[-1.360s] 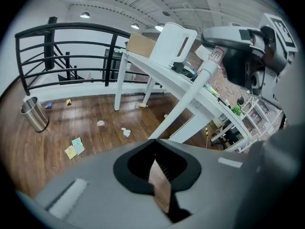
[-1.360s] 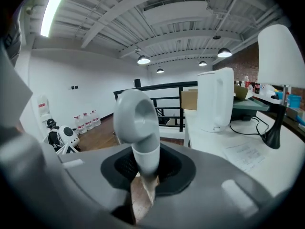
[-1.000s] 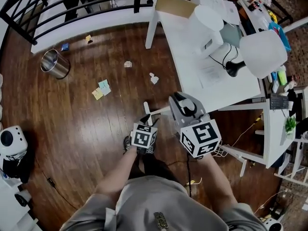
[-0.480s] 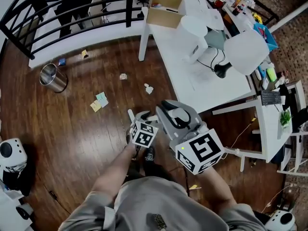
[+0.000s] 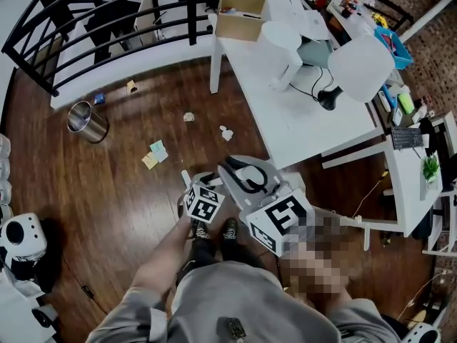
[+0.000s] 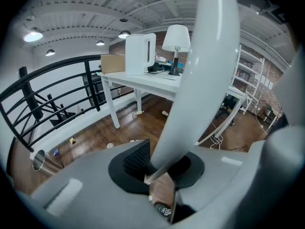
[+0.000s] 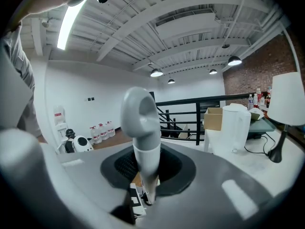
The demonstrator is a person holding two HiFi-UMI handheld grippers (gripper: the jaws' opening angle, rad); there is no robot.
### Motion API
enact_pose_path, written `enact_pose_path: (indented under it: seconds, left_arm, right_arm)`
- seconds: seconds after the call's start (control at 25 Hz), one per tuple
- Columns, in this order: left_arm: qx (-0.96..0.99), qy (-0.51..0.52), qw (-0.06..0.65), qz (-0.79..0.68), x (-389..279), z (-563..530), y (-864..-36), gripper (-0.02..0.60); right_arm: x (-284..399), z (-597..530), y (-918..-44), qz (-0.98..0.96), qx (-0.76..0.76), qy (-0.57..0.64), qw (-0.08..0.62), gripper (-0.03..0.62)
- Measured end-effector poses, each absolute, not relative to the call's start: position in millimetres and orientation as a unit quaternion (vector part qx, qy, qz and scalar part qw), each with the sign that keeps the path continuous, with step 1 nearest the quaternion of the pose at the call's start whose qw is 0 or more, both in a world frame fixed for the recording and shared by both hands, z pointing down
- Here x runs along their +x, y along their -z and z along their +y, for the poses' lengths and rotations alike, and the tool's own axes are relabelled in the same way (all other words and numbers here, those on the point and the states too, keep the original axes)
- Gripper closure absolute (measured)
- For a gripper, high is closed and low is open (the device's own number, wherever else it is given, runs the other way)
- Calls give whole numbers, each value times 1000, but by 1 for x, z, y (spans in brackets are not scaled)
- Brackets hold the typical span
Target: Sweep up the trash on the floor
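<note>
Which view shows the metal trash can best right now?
The head view: the whole metal trash can stands on the floor, seen from above. The left gripper view catches it small at its left edge; the right gripper view misses it.

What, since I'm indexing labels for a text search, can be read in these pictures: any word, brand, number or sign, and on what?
No text can be read anywhere.
Marker cubes: black-and-white square patterns, no letters.
Bottles: labels too small to read.
Water jugs: labels too small to read.
</note>
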State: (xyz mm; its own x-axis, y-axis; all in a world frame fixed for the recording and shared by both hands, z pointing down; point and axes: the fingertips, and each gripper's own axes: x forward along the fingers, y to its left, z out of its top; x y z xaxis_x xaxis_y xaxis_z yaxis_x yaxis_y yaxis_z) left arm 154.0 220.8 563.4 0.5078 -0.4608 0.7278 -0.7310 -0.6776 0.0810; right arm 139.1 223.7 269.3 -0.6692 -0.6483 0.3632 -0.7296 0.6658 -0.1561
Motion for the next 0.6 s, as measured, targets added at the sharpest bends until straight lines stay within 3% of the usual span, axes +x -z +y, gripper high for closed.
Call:
enact_pose_path:
  seconds: [0.32, 0.6]
  left_arm:
    - [818, -352, 206, -405, 115, 227, -557, 502]
    - [784, -342, 200, -478, 25, 232, -545, 485]
  right_arm:
    - [116, 246, -264, -929, 316, -145, 126, 533]
    - [49, 277, -260, -956, 229, -123, 134, 533]
